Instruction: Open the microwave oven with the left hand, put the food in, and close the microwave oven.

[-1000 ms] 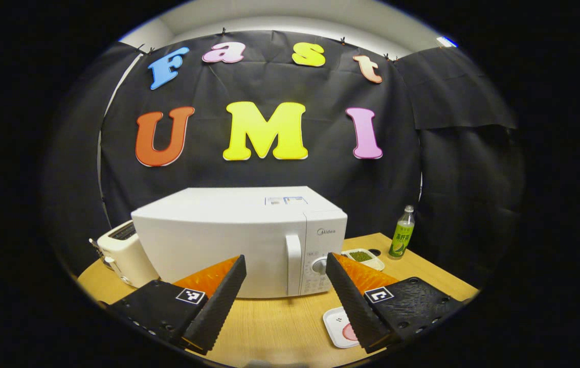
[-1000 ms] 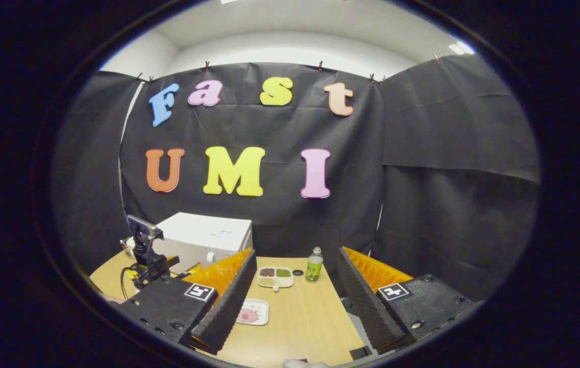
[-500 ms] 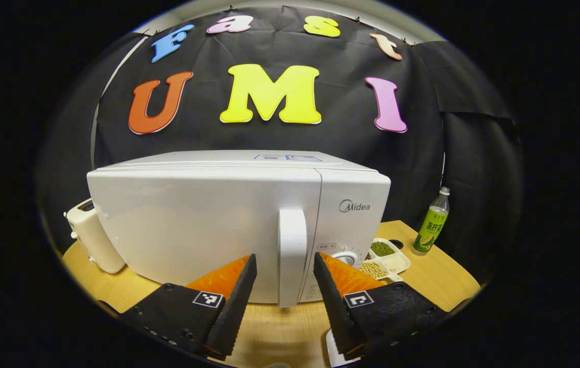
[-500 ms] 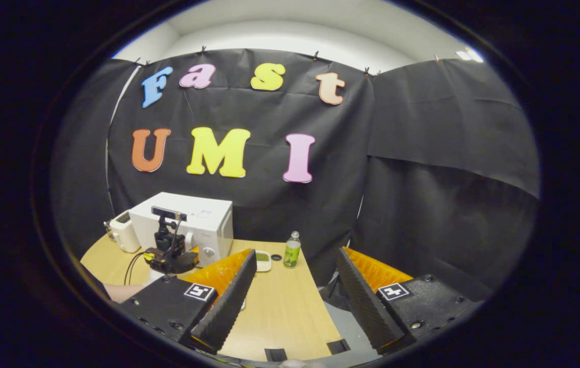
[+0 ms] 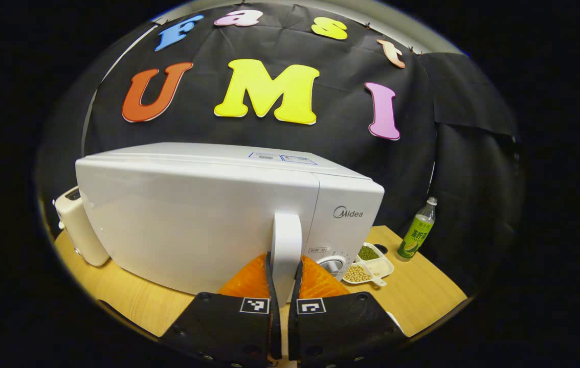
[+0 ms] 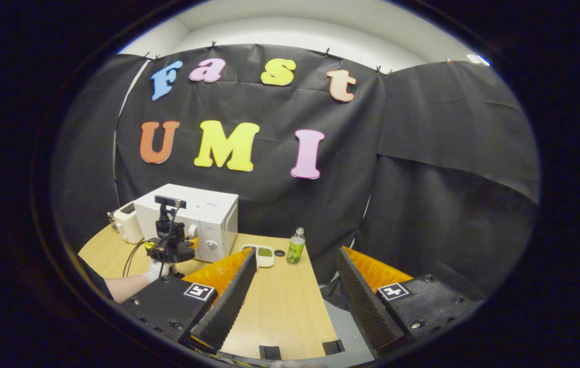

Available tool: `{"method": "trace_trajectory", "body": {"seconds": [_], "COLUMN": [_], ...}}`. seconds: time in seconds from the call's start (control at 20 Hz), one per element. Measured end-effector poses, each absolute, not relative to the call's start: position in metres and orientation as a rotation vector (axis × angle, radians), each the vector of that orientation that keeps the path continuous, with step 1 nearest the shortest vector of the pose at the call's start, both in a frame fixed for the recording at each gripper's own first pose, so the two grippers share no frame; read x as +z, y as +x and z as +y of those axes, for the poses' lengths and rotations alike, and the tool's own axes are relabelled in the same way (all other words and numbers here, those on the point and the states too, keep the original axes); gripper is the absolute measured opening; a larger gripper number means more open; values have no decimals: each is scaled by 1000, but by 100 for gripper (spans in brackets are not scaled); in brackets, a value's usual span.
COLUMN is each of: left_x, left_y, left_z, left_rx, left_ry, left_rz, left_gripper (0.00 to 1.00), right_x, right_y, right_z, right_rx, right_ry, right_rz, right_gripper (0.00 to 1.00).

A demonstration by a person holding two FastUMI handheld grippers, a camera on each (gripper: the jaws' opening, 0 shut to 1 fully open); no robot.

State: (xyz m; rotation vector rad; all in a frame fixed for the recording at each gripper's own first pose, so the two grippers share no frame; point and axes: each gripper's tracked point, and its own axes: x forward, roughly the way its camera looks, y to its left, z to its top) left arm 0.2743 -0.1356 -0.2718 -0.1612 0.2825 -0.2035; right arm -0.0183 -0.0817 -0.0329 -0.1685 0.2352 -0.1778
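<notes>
White microwave (image 5: 203, 214) sits on surface (image 5: 423, 291), door closed. Left gripper (image 5: 284, 278) clamped on handle (image 5: 286, 240). Right gripper (image 6: 295, 286) apart, holds nothing. Hard pull may slide microwave; grip may slip.

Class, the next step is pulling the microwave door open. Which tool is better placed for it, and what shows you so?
The left tool: its fingers are closed on the microwave door handle. The right tool is open, off to the side of the microwave.
</notes>
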Motion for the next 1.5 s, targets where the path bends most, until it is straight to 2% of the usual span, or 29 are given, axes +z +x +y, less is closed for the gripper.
{"method": "trace_trajectory", "body": {"seconds": [0.05,0.1,0.15,0.2,0.25,0.3,0.35,0.4,0.45,0.5,0.55,0.6,0.7,0.75,0.8,0.85,0.9,1.0,1.05,1.1,1.5], "left_x": [-275,-271,-274,-272,-274,-273,-274,-276,-276,-277,-276,-277,-280,-283,-280,-275,-269,-266,-269,-269,-272], "left_y": [278,264,257,243,228,213,201,186,173,159,147,136,116,108,102,96,90,84,78,73,36], "left_z": [-137,-133,-131,-127,-122,-118,-113,-106,-98,-89,-80,-68,-43,-32,-18,-7,5,22,29,37,99], "left_rx": [-208,-209,-213,-216,-222,-234,-247,-259,-266,-270,-274,-259,-233,-217,-195,-181,-162,-138,-128,-115,-18], "left_ry": [-138,-110,-93,-88,-88,-83,-75,-68,-56,-42,-29,-14,10,13,11,7,8,11,10,10,8], "left_rz": [283,290,274,251,247,246,249,258,259,267,267,274,293,312,309,301,290,279,289,289,305], "left_gripper": [5,1,0,0,1,0,0,1,3,9,10,18,27,33,47,51,55,91,83,96,96], "right_x": [-33,-32,-32,-31,-32,-34,-37,-39,-40,-42,-45,-46,-49,-53,-55,-56,-57,-61,-61,-61,-83], "right_y": [-18,-17,-15,-14,-12,-10,-6,-4,-1,2,3,4,5,5,3,3,2,-2,-5,-7,-16], "right_z": [-81,-79,-77,-75,-71,-66,-63,-57,-49,-40,-30,-21,-1,11,26,37,48,65,72,77,101], "right_rx": [-170,-164,-156,-148,-138,-122,-111,-96,-79,-58,-35,-15,26,55,84,106,125,156,170,178,214], "right_ry": [-169,-170,-170,-168,-164,-158,-154,-149,-142,-135,-131,-130,-129,-122,-115,-115,-119,-124,-126,-129,-85], "right_rz": [233,230,226,220,216,215,219,218,217,218,220,221,225,233,235,234,234,233,230,227,261], "right_gripper": [94,100,94,94,100,94,100,100,94,100,100,100,100,94,100,94,94,94,94,94,94]}}
